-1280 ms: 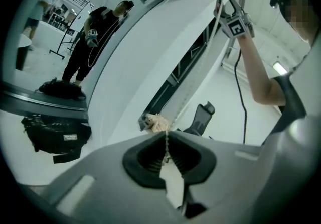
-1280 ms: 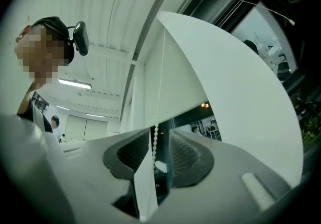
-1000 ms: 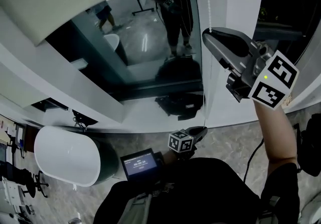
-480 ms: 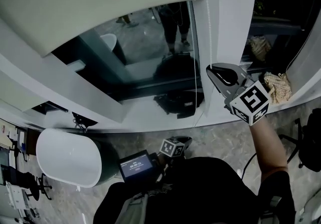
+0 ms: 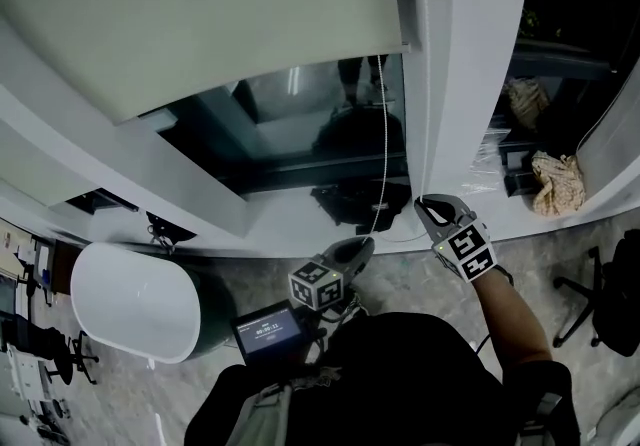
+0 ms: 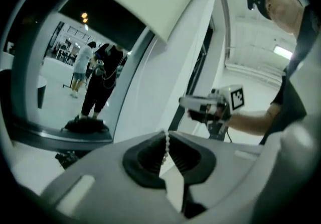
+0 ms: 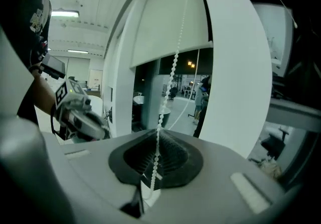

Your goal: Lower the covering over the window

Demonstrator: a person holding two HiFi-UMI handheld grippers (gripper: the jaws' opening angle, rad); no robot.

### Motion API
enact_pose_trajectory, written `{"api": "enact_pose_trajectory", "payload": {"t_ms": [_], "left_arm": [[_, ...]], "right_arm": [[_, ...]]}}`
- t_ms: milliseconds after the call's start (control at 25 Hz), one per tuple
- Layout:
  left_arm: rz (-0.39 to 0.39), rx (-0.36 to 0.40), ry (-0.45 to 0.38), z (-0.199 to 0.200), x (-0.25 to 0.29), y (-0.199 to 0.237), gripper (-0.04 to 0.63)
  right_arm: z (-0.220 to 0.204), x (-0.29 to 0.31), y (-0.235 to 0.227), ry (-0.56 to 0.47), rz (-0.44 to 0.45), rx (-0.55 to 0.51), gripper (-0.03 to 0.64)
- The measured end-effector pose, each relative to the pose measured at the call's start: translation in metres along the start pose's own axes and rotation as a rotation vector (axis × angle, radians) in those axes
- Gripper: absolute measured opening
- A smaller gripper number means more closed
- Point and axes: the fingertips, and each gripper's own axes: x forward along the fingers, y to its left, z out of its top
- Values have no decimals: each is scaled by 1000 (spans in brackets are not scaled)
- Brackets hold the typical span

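A pale roller blind covers the upper part of the dark window; its bottom edge hangs about midway down the glass. A white bead chain runs down beside the white window frame. My right gripper sits low at the sill, shut on the chain, which rises taut from its pads past the blind. My left gripper is just below and left of it. Its jaws are closing on the chain, with beads pinched between the pads.
A white oval tub stands at the lower left, with a small lit screen by my body. A crumpled cloth lies on the right ledge, and a black bag sits by the glass. A chair base stands at the right.
My right gripper has dropped from high beside the frame to sill level with the chain. The blind's bottom edge has come lower. My left gripper has risen slightly toward the chain.
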Motion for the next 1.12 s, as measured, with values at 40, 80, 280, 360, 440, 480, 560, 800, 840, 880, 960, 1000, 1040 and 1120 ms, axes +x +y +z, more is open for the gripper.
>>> {"api": "enact_pose_trajectory", "payload": {"t_ms": [40, 80, 280, 360, 440, 480, 560, 800, 840, 880, 960, 1000, 1040, 1120], "left_arm": [[3, 35, -25, 16, -2, -1, 11], [13, 80, -31, 27, -4, 0, 12], [136, 484, 132, 36, -16, 19, 15], [153, 643, 234, 30, -20, 33, 25], [155, 760, 389, 24, -29, 51, 34], [162, 790, 437, 27, -33, 60, 32], [166, 729, 347, 59, -38, 67, 32], [-196, 194, -376, 234, -17, -35, 34], [-248, 188, -408, 249, -9, -53, 47], [-296, 201, -424, 260, 0, -70, 71], [-370, 235, -452, 279, 15, -100, 89], [-392, 241, -474, 288, 19, -111, 91], [-405, 240, -500, 298, 22, -118, 92], [-430, 230, -545, 314, 23, -128, 98]], "right_arm": [[-10, 2, 2, 7, -4, 22, 14], [-16, 4, 3, 11, -8, 38, 14], [-21, 4, -2, 34, -6, 42, 14], [-23, 2, -6, 37, -14, 62, 14], [-24, 1, -10, 35, -22, 85, 14], [-25, 1, -11, 33, -24, 92, 14], [-25, 0, -12, 32, -26, 96, 14], [-21, 10, 3, 49, -20, 25, 14], [-20, 12, 9, 49, -15, 15, 14], [-19, 14, 15, 48, -9, 8, 14], [-14, 17, 28, 40, 2, 4, 14], [-12, 18, 34, 34, 7, 7, 14], [-10, 18, 40, 29, 11, 13, 14], [-7, 17, 49, 19, 17, 21, 14]]}}
